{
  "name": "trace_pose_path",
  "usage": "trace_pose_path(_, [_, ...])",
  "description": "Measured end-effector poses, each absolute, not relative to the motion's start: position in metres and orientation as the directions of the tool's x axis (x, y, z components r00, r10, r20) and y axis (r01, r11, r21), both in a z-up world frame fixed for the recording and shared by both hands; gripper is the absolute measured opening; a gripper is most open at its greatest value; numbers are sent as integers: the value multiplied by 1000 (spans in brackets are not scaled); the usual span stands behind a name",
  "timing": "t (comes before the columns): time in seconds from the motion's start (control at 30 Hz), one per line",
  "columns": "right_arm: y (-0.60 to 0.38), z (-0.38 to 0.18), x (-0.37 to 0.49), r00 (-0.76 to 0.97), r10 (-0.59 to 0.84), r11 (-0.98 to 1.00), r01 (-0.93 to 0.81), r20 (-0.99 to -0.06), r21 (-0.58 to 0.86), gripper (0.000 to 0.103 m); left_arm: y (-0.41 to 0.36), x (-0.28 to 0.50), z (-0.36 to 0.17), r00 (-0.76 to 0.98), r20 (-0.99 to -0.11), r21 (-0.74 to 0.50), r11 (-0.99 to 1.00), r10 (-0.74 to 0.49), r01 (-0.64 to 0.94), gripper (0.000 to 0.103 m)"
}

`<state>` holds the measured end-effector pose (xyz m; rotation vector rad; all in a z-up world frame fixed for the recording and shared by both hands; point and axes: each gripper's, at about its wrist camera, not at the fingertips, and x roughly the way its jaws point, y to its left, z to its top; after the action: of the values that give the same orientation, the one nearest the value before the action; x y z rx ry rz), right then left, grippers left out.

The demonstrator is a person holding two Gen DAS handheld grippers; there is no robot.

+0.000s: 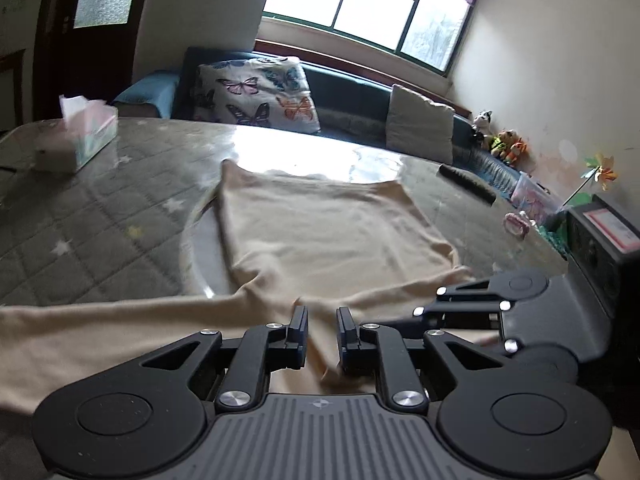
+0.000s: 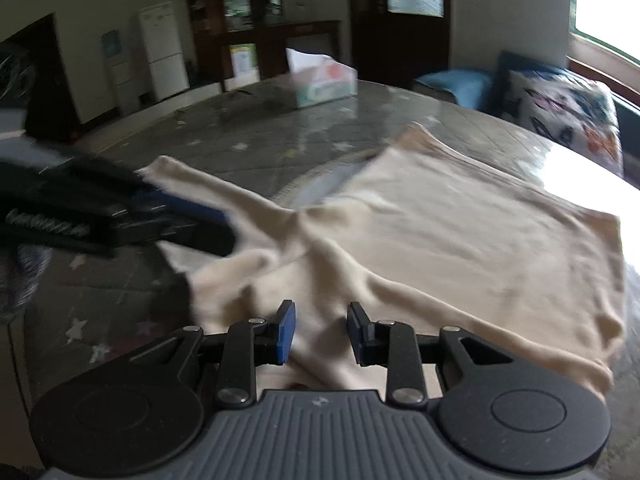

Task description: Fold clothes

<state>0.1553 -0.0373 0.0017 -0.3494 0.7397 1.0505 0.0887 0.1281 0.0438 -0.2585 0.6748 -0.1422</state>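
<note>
A beige garment [image 1: 320,232] lies spread on the glass-topped table [image 1: 100,208]. Both the left gripper [image 1: 322,320] and right gripper [image 2: 322,322] pinch its bunched fabric. Behind stands a tissue box [image 1: 86,136] holding tissues.

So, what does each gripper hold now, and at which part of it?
Both hold the beige garment. The left gripper pinches a raised fold at its near edge. The right gripper also has a ridge of cloth between its pads, near the same edge.
</note>
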Motion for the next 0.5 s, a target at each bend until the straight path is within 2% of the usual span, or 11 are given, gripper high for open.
trace_pose_path(0.17, [-54,13,154,306,663,485,-871,-683,81,29,116,112,36,763,-599,-305,950,-243,63,16])
trace_pose_path(0.23, [-69,16,159,337,649,522,-850,-682,76,33,110,119,31,756,-605,-297,952,-248,75,16])
trace_pose_path(0.5, [-136,9,207,512,498,749,-661,-700,49,33,103,134,8,727,-653,-247,967,-214,63,15])
